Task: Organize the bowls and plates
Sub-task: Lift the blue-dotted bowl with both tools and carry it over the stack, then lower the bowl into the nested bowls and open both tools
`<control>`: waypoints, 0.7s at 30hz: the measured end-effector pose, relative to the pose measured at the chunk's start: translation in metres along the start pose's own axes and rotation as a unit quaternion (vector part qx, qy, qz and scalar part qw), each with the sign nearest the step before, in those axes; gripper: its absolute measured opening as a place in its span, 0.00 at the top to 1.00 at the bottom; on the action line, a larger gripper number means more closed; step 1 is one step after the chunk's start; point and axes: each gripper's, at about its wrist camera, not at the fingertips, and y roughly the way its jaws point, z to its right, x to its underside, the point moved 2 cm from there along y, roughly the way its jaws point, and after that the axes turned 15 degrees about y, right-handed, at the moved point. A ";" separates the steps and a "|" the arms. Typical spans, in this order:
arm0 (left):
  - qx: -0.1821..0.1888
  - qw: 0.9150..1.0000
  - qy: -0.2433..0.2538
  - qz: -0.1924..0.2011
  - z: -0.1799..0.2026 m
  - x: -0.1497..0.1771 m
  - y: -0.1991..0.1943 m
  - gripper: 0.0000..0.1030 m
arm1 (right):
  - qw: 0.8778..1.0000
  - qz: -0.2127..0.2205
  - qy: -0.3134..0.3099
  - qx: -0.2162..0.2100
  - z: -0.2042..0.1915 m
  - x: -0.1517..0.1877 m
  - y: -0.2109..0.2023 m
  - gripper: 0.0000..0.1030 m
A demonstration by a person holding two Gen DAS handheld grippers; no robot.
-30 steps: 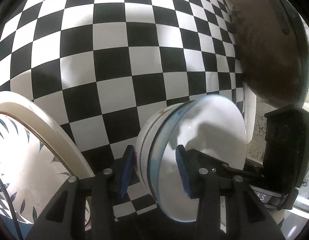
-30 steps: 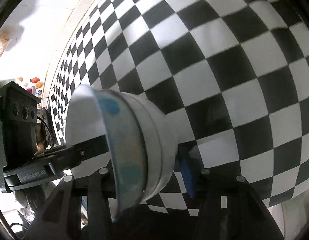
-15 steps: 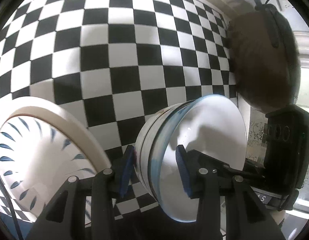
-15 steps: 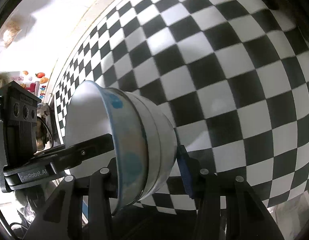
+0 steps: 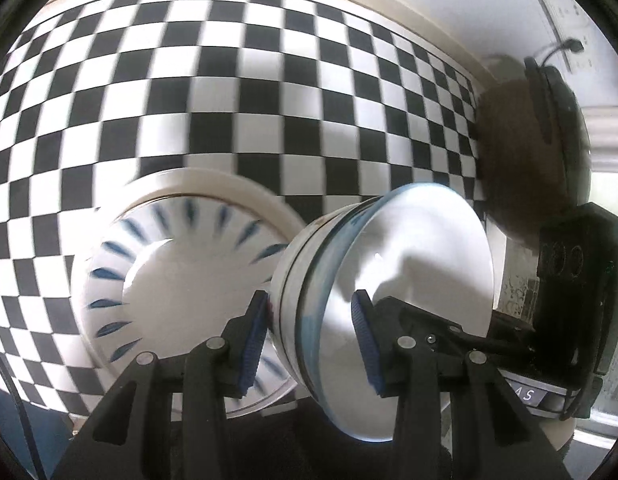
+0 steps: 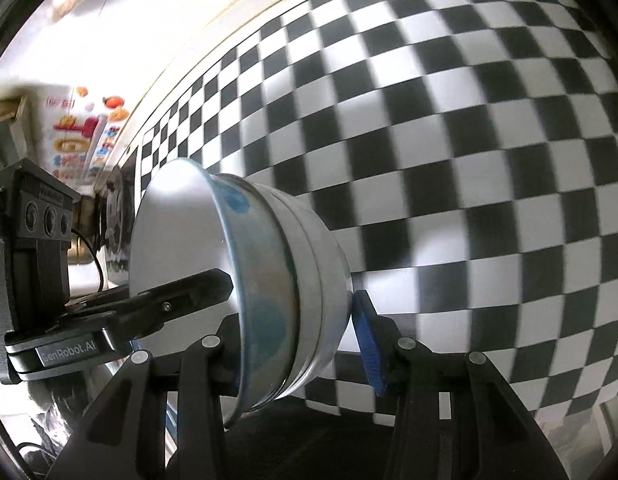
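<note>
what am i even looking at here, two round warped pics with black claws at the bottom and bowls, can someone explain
These are fisheye views from cameras mounted on two handheld grippers, one in each of a person's hands. The black claws are each gripper's jaws with blue pads. Both grippers hold the same stack of bowls from opposite sides: the left gripper clamps one wall, the right gripper the other, and each view shows the other gripper reaching into the bowl. Below is a black-and-white checkered tablecloth. A plate with blue leaf marks lies on it in the left view.
</note>
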 end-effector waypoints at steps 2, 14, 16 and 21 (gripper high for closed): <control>-0.002 1.000 -0.011 0.005 -0.011 0.006 -0.006 0.63 | 1.000 -0.006 -0.011 0.001 -0.013 0.006 0.010 0.55; -0.014 0.998 -0.052 0.020 -0.067 0.030 -0.017 0.63 | 0.998 -0.035 -0.046 0.011 -0.054 0.028 0.066 0.56; -0.013 0.998 -0.055 0.022 -0.074 0.031 -0.016 0.63 | 0.998 -0.036 -0.047 0.014 -0.057 0.029 0.075 0.56; -0.007 0.998 -0.060 0.034 -0.085 0.031 -0.014 0.63 | 0.998 -0.032 -0.053 0.022 -0.061 0.027 0.087 0.58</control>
